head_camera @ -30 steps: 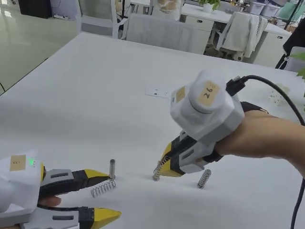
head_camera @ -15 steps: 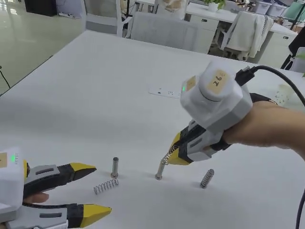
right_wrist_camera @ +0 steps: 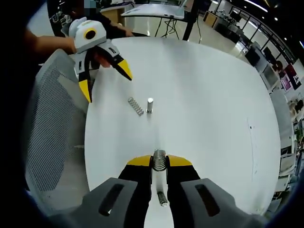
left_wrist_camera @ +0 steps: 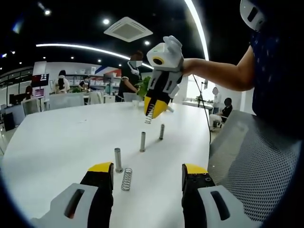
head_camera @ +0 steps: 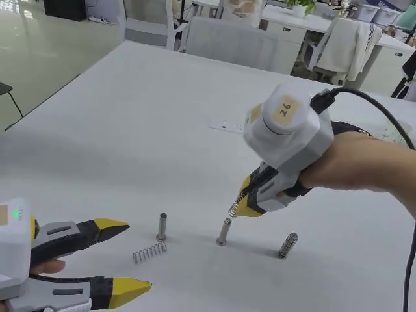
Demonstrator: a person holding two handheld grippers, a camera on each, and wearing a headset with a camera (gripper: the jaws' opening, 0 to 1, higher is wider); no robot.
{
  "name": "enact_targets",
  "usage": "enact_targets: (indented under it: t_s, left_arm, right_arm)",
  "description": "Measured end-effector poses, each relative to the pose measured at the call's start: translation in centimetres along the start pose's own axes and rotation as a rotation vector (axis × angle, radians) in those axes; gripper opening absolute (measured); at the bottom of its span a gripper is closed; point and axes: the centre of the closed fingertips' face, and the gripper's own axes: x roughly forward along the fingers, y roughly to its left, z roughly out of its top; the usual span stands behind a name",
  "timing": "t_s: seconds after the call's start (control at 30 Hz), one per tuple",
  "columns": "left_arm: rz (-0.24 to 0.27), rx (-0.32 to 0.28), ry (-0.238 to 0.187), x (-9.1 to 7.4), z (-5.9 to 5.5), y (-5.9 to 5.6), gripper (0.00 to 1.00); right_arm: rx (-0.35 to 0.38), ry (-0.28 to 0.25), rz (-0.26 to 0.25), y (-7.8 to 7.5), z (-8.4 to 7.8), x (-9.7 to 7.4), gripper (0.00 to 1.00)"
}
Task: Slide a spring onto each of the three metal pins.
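**Tongs.** Your right gripper [head_camera: 244,207] is clamped on a spring [head_camera: 234,207], taken near its upper end. The free end hangs above and slightly to one side of the middle pin [head_camera: 223,231]. In the left gripper view a gap shows between them, so it is not yet threaded. Your left gripper [head_camera: 138,255] has its jaws apart with nothing between them, low over the table [head_camera: 97,149].

**Where the parts are.**
- The loose spring [head_camera: 149,251] lies on its side just beside the foot of the bare left pin [head_camera: 162,227].
- The third post [head_camera: 287,245] shows coils from foot to top. I read it as already sleeved.

**Handling (judgement).**
- The springs are thin wire, so expect them to be very light, soft along the axis and quick to bend sideways.
- Pinch across the coils near one end, and only lightly. That leaves the bore and the lower turns free to find the pin.
- A hard squeeze would likely flatten the coils or shoot the spring out of the jaws.
- The lying spring is round and will probably roll when nudged. Close on it squarely, then tip it upright.
- The pins look stiff and smooth.

**Hidden or unclear.**
- In the right gripper view your own jaws cover the top of the middle pin. A coiled stub [right_wrist_camera: 162,198] shows low between the jaws, and I cannot tell whether it is the spring's tail or something beneath it.
- Under the third post's coils, the pin itself is not visible.
- I cannot tell whether the pins are fixed to the table.
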Motion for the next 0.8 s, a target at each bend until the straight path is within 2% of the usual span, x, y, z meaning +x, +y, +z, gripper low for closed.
enact_targets:
  t_s: [0.37, 0.8]
  left_arm:
    - [0.009, -0.002, -0.002, -0.3, -0.1, 0.1, 0.53]
    - [0.019, -0.004, 0.0, -0.7, -0.3, 0.3, 0.52]
  right_arm:
    - [0.006, 0.053, 0.021, -0.5, -0.8, 1.7, 0.09]
    - [0.018, 0.065, 0.045, -0.5, -1.0, 2.8, 0.09]
